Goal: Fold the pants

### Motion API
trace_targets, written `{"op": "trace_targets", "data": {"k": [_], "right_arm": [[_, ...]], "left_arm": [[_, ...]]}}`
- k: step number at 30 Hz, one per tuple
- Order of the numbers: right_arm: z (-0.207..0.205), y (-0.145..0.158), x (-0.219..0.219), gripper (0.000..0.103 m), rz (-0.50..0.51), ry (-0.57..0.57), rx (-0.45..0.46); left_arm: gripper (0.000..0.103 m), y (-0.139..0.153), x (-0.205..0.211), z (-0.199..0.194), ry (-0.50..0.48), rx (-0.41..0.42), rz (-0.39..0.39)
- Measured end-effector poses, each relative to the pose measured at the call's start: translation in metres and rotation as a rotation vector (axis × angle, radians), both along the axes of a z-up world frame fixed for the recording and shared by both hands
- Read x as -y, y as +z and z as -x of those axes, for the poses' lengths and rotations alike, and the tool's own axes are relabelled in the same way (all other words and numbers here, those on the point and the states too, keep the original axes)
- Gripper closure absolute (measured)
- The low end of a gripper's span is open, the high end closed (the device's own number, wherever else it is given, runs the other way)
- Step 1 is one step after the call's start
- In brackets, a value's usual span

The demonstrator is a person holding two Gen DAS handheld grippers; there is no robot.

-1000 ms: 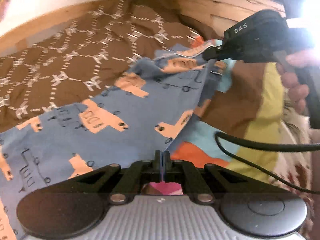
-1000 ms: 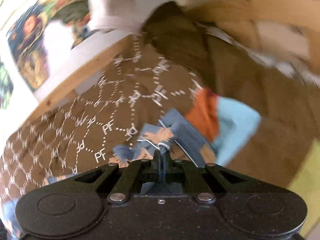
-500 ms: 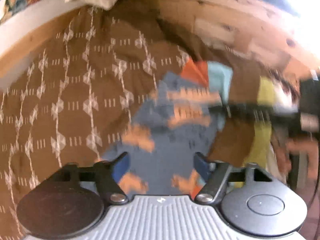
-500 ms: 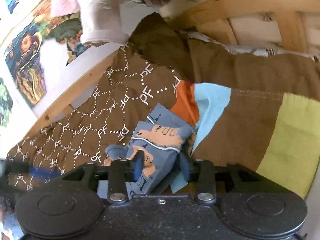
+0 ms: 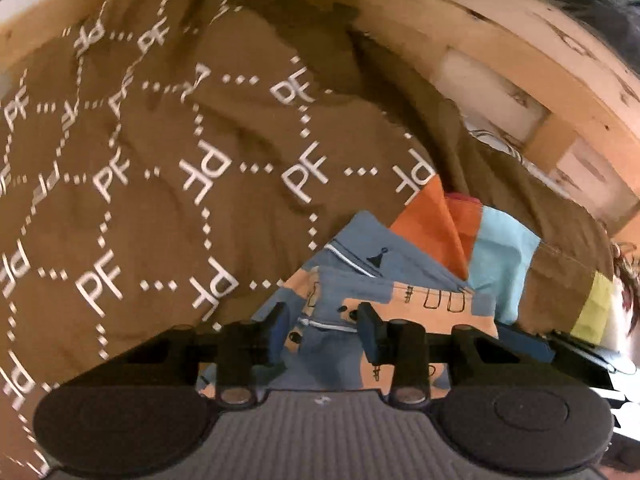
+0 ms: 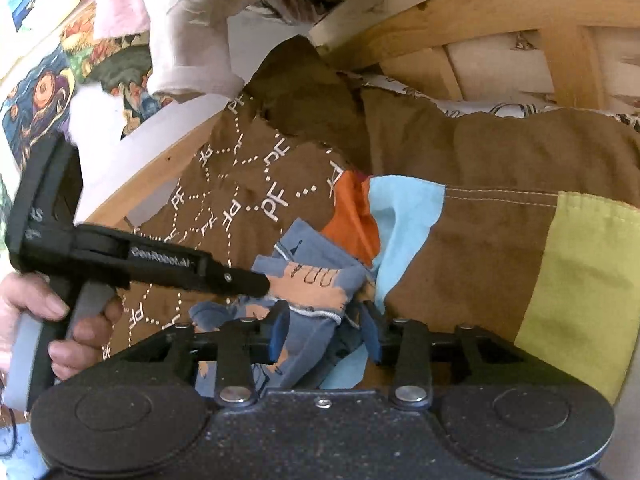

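Reading the brown bedspread point(image 5: 168, 200), we find "PF" repeated between dotted lines. On it, beside its orange patch point(image 6: 354, 216), lie the folded blue pants point(image 5: 360, 276). Both the left gripper point(image 5: 322, 332) and right gripper point(image 6: 324, 330) have just been closing, jaws partly apart astride the pants, pads not pressing. "GenRobot.AI" marks the left gripper.

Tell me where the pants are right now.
The blue pants lie bunched on the brown bedspread, low centre in both wrist views, beside the orange and light-blue patches.
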State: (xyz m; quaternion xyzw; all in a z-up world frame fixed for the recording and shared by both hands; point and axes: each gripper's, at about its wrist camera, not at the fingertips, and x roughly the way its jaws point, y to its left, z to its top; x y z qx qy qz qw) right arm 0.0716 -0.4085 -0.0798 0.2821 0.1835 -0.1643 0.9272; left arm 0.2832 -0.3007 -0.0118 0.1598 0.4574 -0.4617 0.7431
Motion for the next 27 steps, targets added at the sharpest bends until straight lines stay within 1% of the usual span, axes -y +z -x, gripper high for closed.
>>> {"op": "trace_targets", "data": {"k": [1, 5, 6, 7, 8, 9, 10, 12, 16, 19, 21, 24, 27], "right_arm": [[0.0, 0.0, 0.002, 0.069, -0.008, -0.004, 0.008], [0.002, -0.001, 0.007, 0.073, -0.037, -0.021, 0.033], [0.002, -0.002, 0.008, 0.075, -0.039, -0.023, 0.032], [0.002, -0.002, 0.009, 0.082, -0.042, -0.025, 0.031], [0.002, -0.003, 0.008, 0.087, -0.046, -0.025, 0.029], [0.002, -0.003, 0.008, 0.093, -0.049, -0.023, 0.028], [0.001, -0.004, 0.008, 0.094, -0.049, -0.022, 0.028], [0.001, -0.003, 0.007, 0.095, -0.042, -0.017, 0.026], [0.003, -0.001, 0.003, 0.096, -0.014, -0.022, 0.033], [0.004, 0.0, 0.002, 0.096, 0.005, -0.039, 0.035], [0.005, 0.001, 0.001, 0.096, 0.017, -0.048, 0.038], [0.005, 0.001, 0.0, 0.096, 0.036, -0.059, 0.037], [0.003, -0.001, 0.001, 0.095, 0.035, -0.048, 0.019]], "left_arm": [[0.062, -0.001, -0.001, 0.0, 0.01, -0.012, 0.0], [0.062, -0.006, 0.001, -0.007, 0.043, -0.068, 0.003], [0.066, -0.006, 0.002, -0.008, 0.053, -0.075, 0.006], [0.076, -0.006, 0.002, -0.009, 0.063, -0.08, 0.011], [0.081, -0.006, 0.003, -0.009, 0.072, -0.079, 0.009], [0.086, -0.005, 0.004, -0.009, 0.072, -0.069, 0.002], [0.091, -0.003, 0.007, -0.008, 0.062, -0.055, -0.005], [0.093, 0.004, 0.009, -0.001, 0.036, 0.001, 0.002], [0.094, 0.018, 0.015, 0.011, 0.012, 0.075, 0.036], [0.094, 0.028, 0.025, 0.019, -0.019, 0.142, 0.047], [0.094, 0.033, 0.03, 0.024, -0.041, 0.173, 0.057], [0.094, 0.032, 0.045, 0.027, -0.062, 0.215, 0.036], [0.093, 0.023, 0.055, 0.031, -0.052, 0.25, 0.001]]}}
